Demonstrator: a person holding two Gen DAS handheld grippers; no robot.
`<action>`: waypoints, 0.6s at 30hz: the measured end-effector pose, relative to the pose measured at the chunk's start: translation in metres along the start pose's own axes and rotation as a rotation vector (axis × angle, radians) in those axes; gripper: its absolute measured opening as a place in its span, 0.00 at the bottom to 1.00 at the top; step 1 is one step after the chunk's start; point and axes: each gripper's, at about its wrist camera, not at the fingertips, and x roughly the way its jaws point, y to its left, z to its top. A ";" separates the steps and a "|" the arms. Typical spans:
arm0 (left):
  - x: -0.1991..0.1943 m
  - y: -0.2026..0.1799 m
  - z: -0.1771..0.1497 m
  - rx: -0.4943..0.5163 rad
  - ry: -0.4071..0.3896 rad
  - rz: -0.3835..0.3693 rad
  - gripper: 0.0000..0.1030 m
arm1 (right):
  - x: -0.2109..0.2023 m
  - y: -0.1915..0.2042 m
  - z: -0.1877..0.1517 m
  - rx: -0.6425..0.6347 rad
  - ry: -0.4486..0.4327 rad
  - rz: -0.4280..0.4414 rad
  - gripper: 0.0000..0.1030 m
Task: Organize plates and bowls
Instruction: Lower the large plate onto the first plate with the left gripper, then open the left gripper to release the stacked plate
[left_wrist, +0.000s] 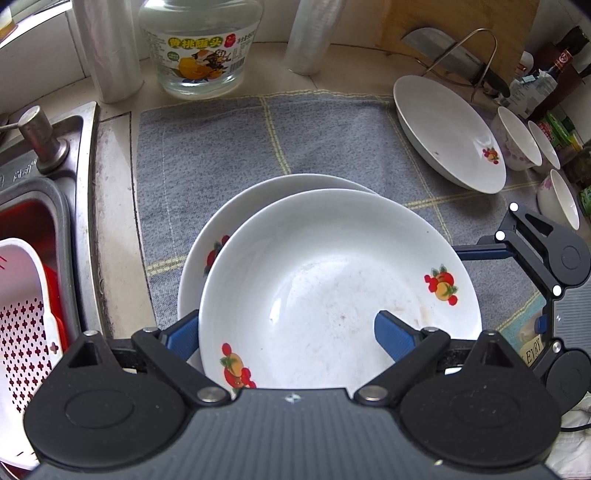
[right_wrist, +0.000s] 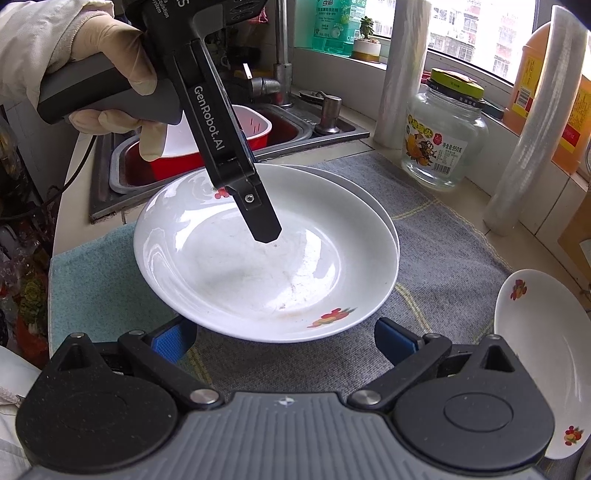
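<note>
A white plate with fruit prints (left_wrist: 332, 280) lies tilted over a second matching plate (left_wrist: 210, 243) on the grey cloth (left_wrist: 207, 155). My left gripper (left_wrist: 288, 332) straddles the top plate's near rim, one finger under it at the left, one finger (left_wrist: 391, 334) inside it; the jaws stand wide apart. In the right wrist view the same top plate (right_wrist: 258, 273) has the left gripper's finger (right_wrist: 258, 214) in it. My right gripper (right_wrist: 286, 341) is open and empty just in front of that plate. A third plate (left_wrist: 443, 133) lies at the right, also in the right wrist view (right_wrist: 539, 354).
Three small bowls (left_wrist: 517, 140) stand right of the third plate. A glass jar (left_wrist: 201, 48) and plastic rolls (left_wrist: 110, 55) stand behind the cloth. The sink (left_wrist: 55, 206) with a red and white strainer basket (left_wrist: 22, 325) is at the left. A cleaver (left_wrist: 450, 55) leans at the back right.
</note>
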 end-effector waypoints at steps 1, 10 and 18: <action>-0.001 0.000 -0.001 0.001 0.000 0.002 0.93 | 0.000 0.000 0.000 0.003 0.001 0.002 1.00; -0.004 0.000 -0.004 -0.009 0.003 0.007 0.93 | 0.001 0.001 -0.001 0.009 -0.001 0.008 1.00; -0.010 0.000 -0.009 -0.023 0.000 0.022 0.93 | 0.001 0.001 0.000 0.014 -0.003 0.013 1.00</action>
